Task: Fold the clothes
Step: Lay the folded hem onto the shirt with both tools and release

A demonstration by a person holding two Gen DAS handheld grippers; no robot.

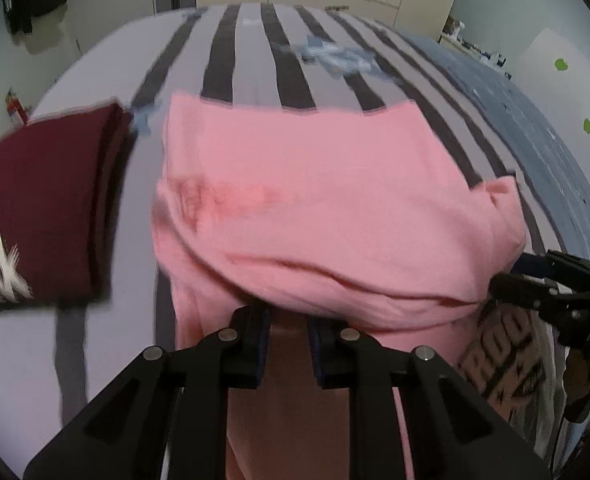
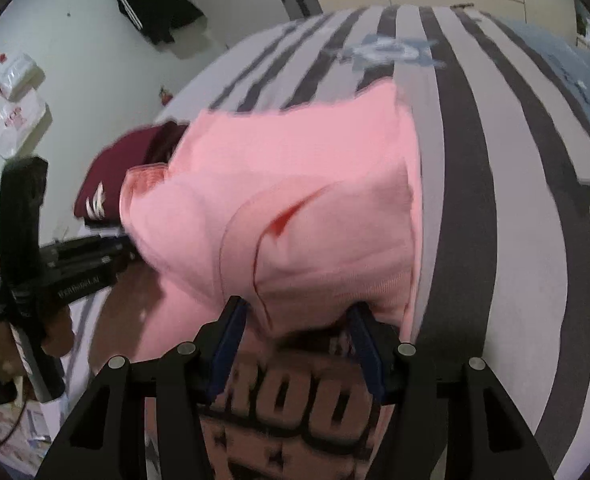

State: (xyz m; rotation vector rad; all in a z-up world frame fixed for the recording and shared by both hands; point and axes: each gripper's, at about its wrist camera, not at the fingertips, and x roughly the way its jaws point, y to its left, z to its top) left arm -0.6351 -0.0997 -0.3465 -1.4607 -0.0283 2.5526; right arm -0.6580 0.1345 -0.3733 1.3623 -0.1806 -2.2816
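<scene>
Two grippers: both are set at the near edge of the pink garment [image 1: 315, 200], one per side, so the fold can be carried evenly.
Left gripper [image 1: 289, 344]: jaws are held close together with a narrow gap; pink cloth shows in the gap, but whether the pads pinch it cannot be told.
Right gripper [image 2: 299, 344]: jaws are stood roughly half apart; the folded pink edge hangs between the pads, and no squeeze on it is seen.
Pink garment: its upper half is laid flat on the striped bed cover [image 1: 255, 64]; the near half is bunched and doubled over toward the grippers, judged a fold in progress.
Printed lettering [image 2: 295, 408]: dark block print is exposed under the lifted pink layer, which suggests the front is folded inward.
Maroon garment [image 1: 43, 208]: already folded, parked to the left and well apart, presumably to keep the work area free.
Blur: both views are smeared, so fine contact is not resolved.
Risk: with the right jaws loose, that side could be dropped.
</scene>
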